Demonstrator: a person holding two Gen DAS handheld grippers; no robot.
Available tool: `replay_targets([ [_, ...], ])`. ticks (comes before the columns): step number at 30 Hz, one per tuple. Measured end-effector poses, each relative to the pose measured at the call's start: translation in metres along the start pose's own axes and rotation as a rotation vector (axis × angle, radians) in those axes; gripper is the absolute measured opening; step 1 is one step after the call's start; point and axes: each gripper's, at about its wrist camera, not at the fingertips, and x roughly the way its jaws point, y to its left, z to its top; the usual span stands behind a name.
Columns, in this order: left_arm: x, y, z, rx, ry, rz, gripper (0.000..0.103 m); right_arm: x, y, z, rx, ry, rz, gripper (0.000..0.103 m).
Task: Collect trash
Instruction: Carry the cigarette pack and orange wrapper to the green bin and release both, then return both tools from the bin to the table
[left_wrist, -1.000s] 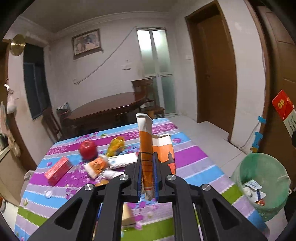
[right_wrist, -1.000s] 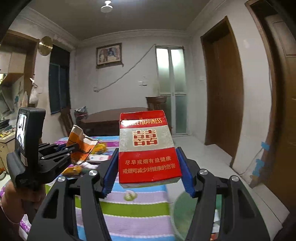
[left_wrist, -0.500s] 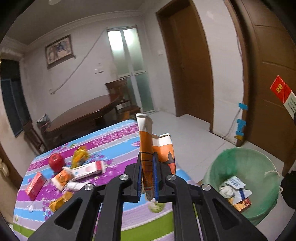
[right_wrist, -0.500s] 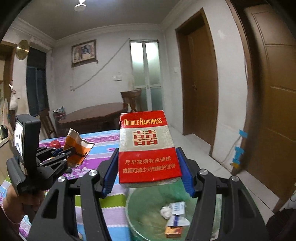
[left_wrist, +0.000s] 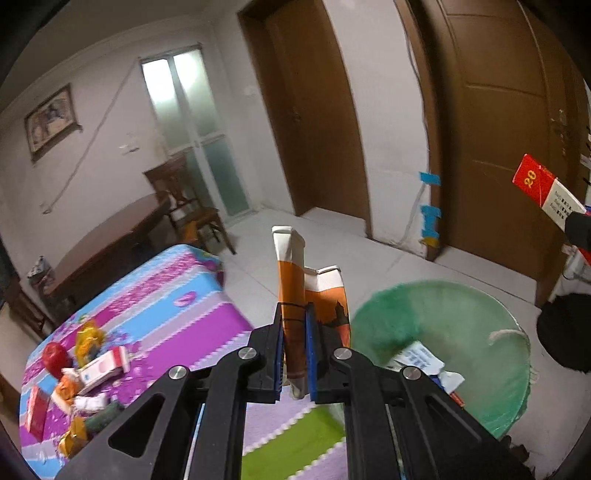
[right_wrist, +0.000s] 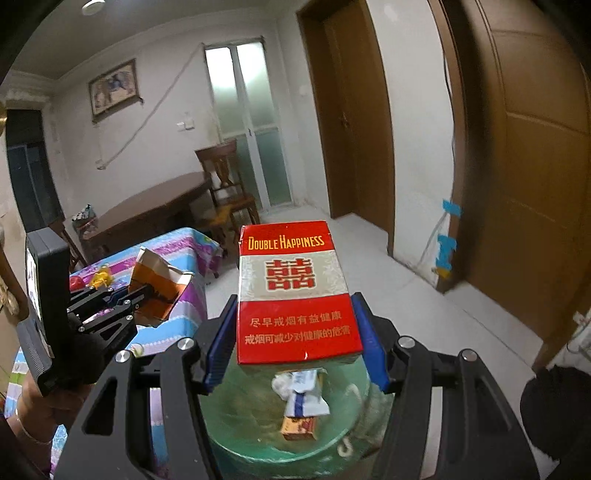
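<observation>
Carrying: both grippers hold trash toward the bin.
Left gripper (left_wrist: 294, 350): pressed together on a flattened orange carton (left_wrist: 291, 295); carton stands upright between the pads.
Right gripper (right_wrist: 295, 332): half spread, pinching a red cigarette pack (right_wrist: 295, 291) across its width.
Bin (left_wrist: 498, 332): green-lined, on the floor just beside the surface (left_wrist: 166, 306); holds a few wrappers.
Change: a second ago both views looked across the surface; now the pack hangs over the bin mouth and the carton sits near its rim.
Meaning: transport looks nearly done; release is likely next, pack first.
Remaining: apple (left_wrist: 55, 356), boxes and wrappers lie on the surface, so collection is partway.
</observation>
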Motion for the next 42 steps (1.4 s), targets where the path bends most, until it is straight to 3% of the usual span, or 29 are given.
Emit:
replay_targets([
  [8, 0.037, -0.034, -0.002, 0.064, 0.077, -0.099, 0.011, 0.019, -0.030, -0.007, 0.090, 0.117, 0.047, 0.057],
  [18, 0.071, -0.036, -0.008, 0.036, 0.203, -0.260, 0.011, 0.038, -0.041, -0.017, 0.208, 0.223, 0.162, 0.057],
  [20, 0.073, -0.038, -0.007, 0.055, 0.200, -0.251, 0.012, 0.043, -0.040, -0.018, 0.213, 0.244, 0.175, 0.058],
  [21, 0.074, -0.038, -0.008, 0.070, 0.201, -0.237, 0.025, 0.047, -0.039, -0.018, 0.207, 0.257, 0.172, 0.064],
  [22, 0.076, -0.037, -0.008, 0.075, 0.210, -0.224, 0.038, 0.049, -0.039, -0.020, 0.211, 0.262, 0.159, 0.076],
  [23, 0.075, -0.036, -0.008, 0.069, 0.207, -0.220, 0.056, 0.051, -0.040, -0.022, 0.222, 0.263, 0.158, 0.078],
  [33, 0.073, -0.024, -0.019, 0.018, 0.204, -0.221, 0.058, 0.046, -0.048, -0.023, 0.248, 0.256, 0.156, 0.075],
  [39, 0.065, -0.010, -0.032, -0.023, 0.186, -0.160, 0.058, 0.043, -0.041, -0.023, 0.234, 0.229, 0.154, 0.075],
  [42, 0.058, 0.007, -0.042, -0.056, 0.174, -0.126, 0.059, 0.036, -0.030, -0.024, 0.206, 0.161, 0.141, 0.075],
])
